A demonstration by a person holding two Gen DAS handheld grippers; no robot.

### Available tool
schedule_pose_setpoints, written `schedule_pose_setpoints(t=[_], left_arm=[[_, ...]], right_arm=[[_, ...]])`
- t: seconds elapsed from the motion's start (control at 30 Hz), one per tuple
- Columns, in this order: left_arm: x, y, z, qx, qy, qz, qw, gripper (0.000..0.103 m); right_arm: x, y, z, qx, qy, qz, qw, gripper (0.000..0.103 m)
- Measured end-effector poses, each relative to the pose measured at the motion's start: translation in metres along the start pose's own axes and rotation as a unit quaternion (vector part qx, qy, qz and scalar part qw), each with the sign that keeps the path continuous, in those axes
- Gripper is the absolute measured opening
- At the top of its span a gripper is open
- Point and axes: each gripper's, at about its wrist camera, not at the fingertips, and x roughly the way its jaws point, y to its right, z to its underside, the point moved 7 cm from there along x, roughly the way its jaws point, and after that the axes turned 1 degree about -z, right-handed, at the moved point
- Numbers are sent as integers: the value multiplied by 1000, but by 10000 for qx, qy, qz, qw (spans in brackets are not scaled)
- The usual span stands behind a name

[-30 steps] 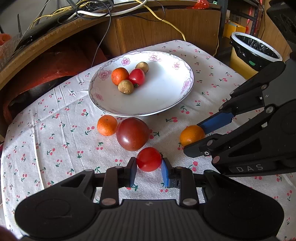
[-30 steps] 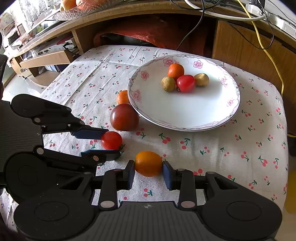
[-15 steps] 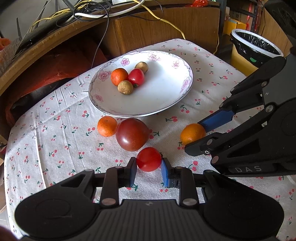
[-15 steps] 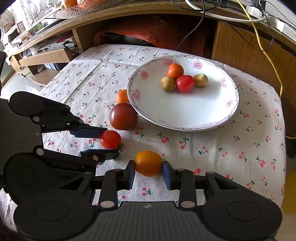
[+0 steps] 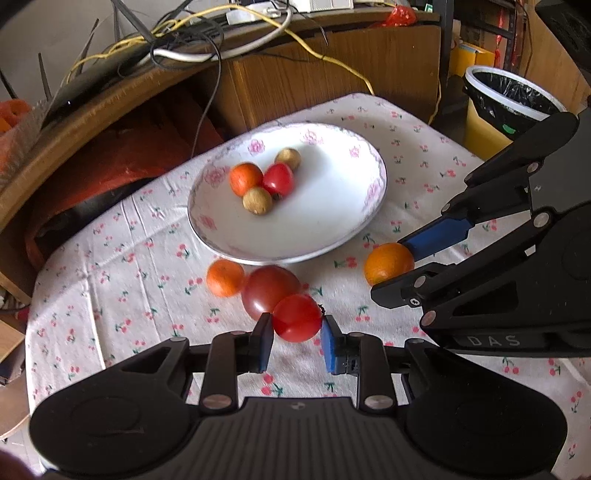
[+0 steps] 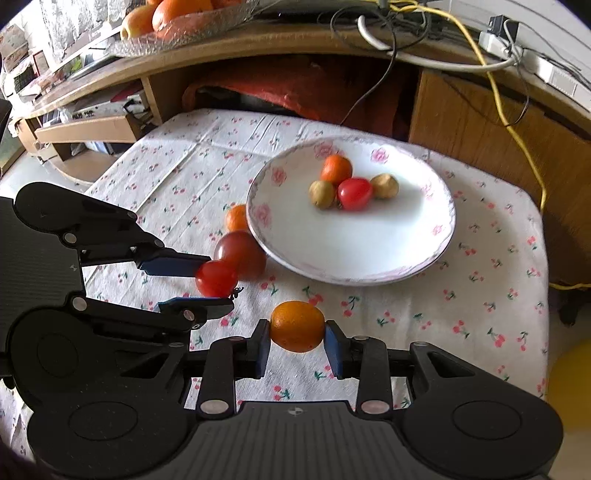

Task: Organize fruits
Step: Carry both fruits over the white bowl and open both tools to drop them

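Observation:
My left gripper (image 5: 296, 338) is shut on a small red tomato (image 5: 297, 318), held above the cherry-print cloth; the same tomato (image 6: 216, 278) shows between its fingers in the right wrist view. My right gripper (image 6: 297, 341) is shut on an orange (image 6: 297, 326), seen from the left wrist as the orange (image 5: 388, 263) at the right. A white flowered plate (image 5: 332, 221) lies beyond, holding a small orange, a red tomato and two brown fruits. A large dark tomato (image 5: 269, 291) and a small orange (image 5: 224, 277) lie on the cloth by the plate's near rim.
A wooden cabinet with cables (image 5: 295, 70) stands behind the table. A bin with a black liner (image 5: 506, 99) is at the far right. A glass dish of oranges (image 6: 173, 18) sits on the shelf at the back left.
Both grippers have risen off the cloth with their fruit, and the table and plate now look farther away. The small red tomato now overlaps the large dark tomato in the left wrist view.

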Motion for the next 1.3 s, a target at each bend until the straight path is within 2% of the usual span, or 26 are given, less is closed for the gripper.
schedule_pose_setpoints(t=[0.4,0.93,1.3], left_arm=[[-3,-12,-31,-60,222,-242,9994,35],[31,-29,-59,-437,152,-236,9987,33],[56,-33,-60,-474,-35,-207,9987,33]], right_arm=[[-8,15,-26,217,349,229,9989,29],[14,44,-50,555,316,323,9974,29],[37,52,-52,557,140,317,9978,29]])
